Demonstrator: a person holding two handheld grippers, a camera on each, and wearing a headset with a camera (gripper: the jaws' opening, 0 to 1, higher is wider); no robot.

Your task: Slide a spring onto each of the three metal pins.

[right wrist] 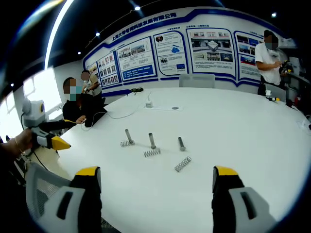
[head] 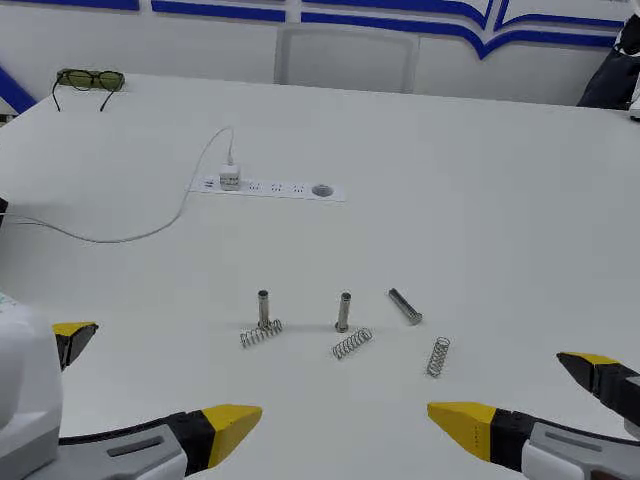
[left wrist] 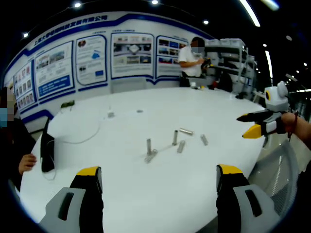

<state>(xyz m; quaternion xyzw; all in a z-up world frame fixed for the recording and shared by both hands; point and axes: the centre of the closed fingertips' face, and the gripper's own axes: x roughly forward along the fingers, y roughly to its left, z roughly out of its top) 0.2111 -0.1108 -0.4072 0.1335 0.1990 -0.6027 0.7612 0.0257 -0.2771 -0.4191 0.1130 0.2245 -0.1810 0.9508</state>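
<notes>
As things are lying now: none of the three springs is sitting on a pin, so picking up the first spring is looking like the step in hand.
Left gripper (head: 150,385): hovering at the near edge of the table (head: 500,200), jaws gaping wide and holding nothing.
Right gripper (head: 530,395): hovering opposite it at the same edge, jaws likewise spreading wide and carrying nothing.
Left pin (head: 263,307): standing upright, with the left spring (head: 261,334) lying at its foot, seemingly touching it.
Middle pin (head: 344,311): standing upright, with the middle spring (head: 352,343) lying just beside its base, on the person's side.
Right pin (head: 405,306): lying on its side, with the right spring (head: 438,356) resting near it but apart.
Grip: pinching a spring lightly across its coils near one end is looking best, since that is keeping the bore open and the coils from buckling.
Threading: lining the spring's open end up over the pin's top before lowering is probably mattering most. The upright pins are looking easy to topple, so the other gripper steadying the base is seeming wise.
Right pin, handling: it is probably needing one gripper holding it by one end while the other is sliding the spring along the shaft.
Power strip (head: 270,187): lying well beyond the work, out of the way.
</notes>
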